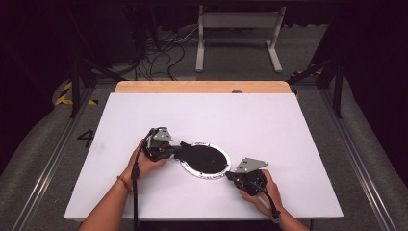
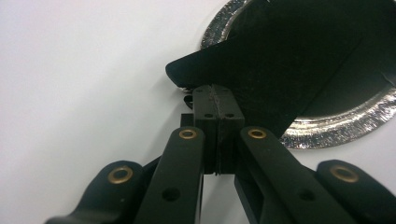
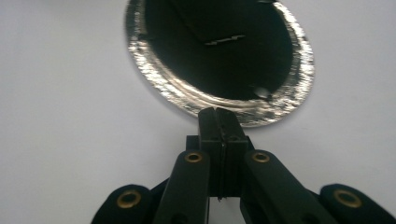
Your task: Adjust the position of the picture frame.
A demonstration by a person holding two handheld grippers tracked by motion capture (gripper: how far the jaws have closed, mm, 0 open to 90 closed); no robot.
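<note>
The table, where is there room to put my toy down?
The white table is bare along its far side, behind the silver-rimmed plate, and at both near corners outside the hands. The middle near edge is crowded: the left gripper and right gripper sit at the plate's rim, with a black sheet lying over it.

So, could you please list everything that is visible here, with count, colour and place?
foil plate: one, silver rim, dark inside, near middle of table
black sheet: one, black, lying over the foil plate, one edge at the left jaws
table: one, white top, wooden far edge
metal stand: one, grey, on floor beyond table
cables: several, black, on floor
left hand-held gripper: one, black, shut, at plate's left
right hand-held gripper: one, black, shut, at plate's rim
</note>
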